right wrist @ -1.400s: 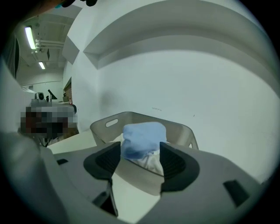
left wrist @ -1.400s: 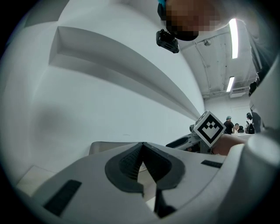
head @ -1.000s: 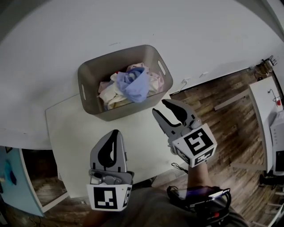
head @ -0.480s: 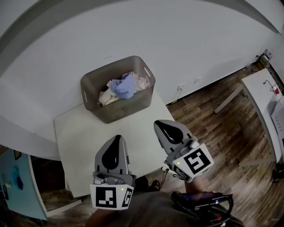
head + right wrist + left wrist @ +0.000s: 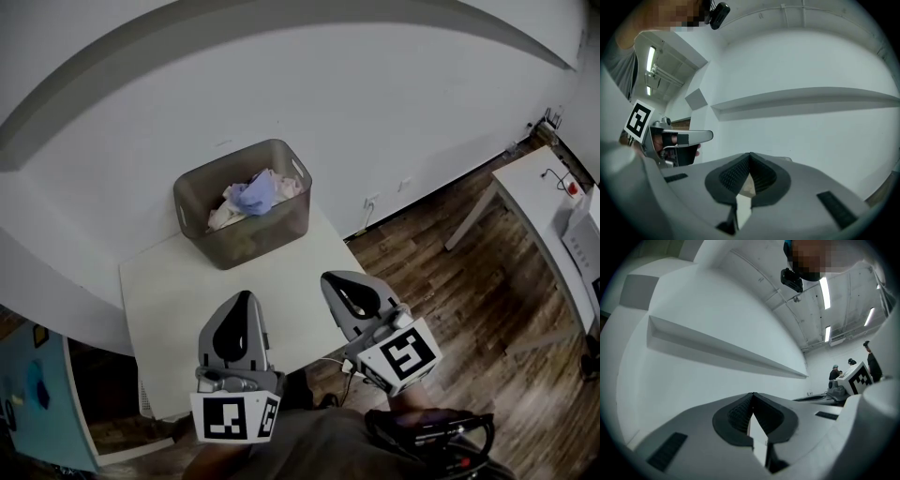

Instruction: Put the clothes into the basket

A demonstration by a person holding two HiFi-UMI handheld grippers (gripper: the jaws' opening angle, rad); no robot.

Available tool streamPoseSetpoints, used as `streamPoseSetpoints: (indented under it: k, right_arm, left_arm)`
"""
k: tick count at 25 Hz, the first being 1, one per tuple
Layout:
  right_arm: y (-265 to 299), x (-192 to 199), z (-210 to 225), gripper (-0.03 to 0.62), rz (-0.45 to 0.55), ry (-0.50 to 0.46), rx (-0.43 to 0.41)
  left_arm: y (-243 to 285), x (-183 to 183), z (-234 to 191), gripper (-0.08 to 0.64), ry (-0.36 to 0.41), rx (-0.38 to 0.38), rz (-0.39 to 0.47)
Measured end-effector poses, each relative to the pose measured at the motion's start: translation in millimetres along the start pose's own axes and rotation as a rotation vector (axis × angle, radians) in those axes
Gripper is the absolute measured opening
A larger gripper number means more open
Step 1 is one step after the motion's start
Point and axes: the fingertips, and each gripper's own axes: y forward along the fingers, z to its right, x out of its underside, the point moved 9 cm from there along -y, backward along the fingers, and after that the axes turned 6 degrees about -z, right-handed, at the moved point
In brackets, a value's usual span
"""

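Since all the clothes that show lie heaped inside the basket, the task appears complete, or nearly so. Reading from the left: the white counter extends in front of the basket toward the person, and no garment is visible on it. The part under the tools and the person's body is hidden, so a leftover piece there cannot be ruled out. The left tool hovers in front of the basket, well apart from it. It is clenched, and its own view shows the ribbed pads meeting with nothing between them. The basket stands at the far edge of the counter, against the white wall, with pale and lilac cloth piled to about rim height. The right tool hangs in front of the basket and to its right, near the counter's edge. It too is clenched and empty. Wooden floor lies to the right of the basket, and no clothing is visible on it. Judged from this arrangement, no placing step remains.
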Motion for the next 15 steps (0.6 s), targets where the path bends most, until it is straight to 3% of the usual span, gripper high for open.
streamPoseSetpoints:
  k: [15]
  right_arm:
    - [-10.2, -4.5, -1.1, 0.006, 0.043, 0.003, -0.015]
  left_arm:
    - [-10.5, -9.5, 13.2, 0.009, 0.046, -0.007, 0.015]
